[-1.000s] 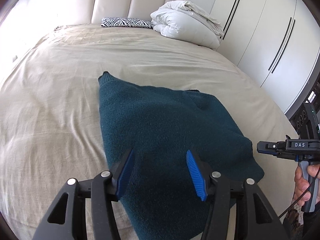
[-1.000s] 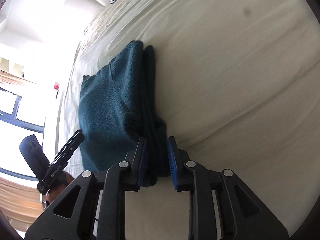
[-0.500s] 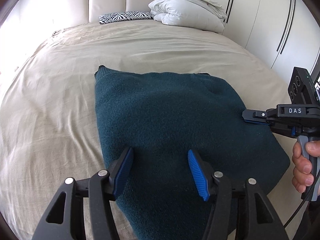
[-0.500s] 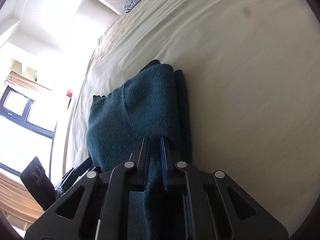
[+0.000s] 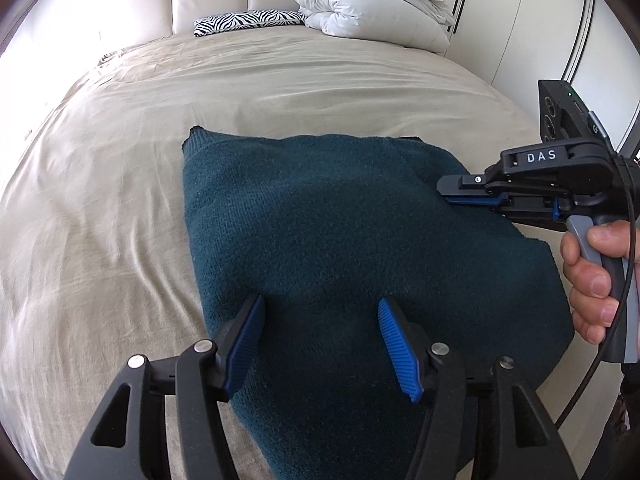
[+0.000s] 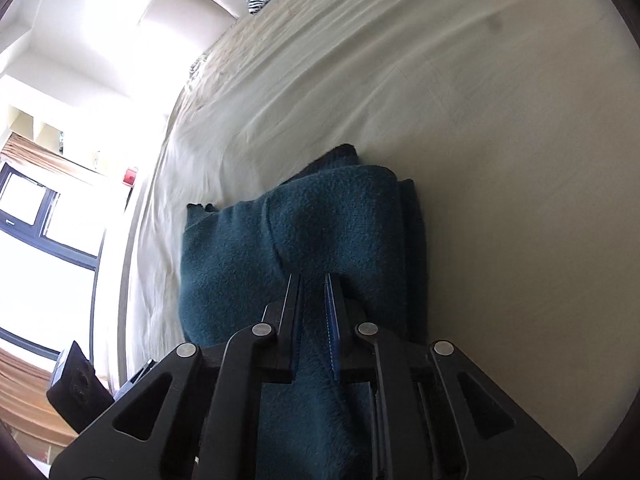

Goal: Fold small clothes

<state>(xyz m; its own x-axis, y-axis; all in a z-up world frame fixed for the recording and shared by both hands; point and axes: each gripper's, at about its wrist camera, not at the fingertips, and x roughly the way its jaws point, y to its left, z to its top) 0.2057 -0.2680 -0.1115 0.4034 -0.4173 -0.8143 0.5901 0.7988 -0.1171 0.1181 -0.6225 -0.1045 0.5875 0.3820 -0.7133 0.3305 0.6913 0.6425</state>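
Sweater (image 5: 352,264), teal knit, lies on the bed (image 5: 120,208) toward its foot, well apart from the duvet (image 5: 376,4) and zebra pillow (image 5: 248,22) at the headboard. Right gripper (image 6: 314,280) is clamped narrow on the sweater's right edge; left gripper (image 5: 320,344) hovers wide over the near part, holding nothing. Step looks like a fold in progress: right edge pinched, ready to carry across. Next move likely calls for lifting that edge over toward the sweater's left side, left tongs pinning or grabbing the near hem. Right view shows stacked layers at the pinched edge; left view shows the whole spread and the hand (image 5: 592,280) on the right handle.
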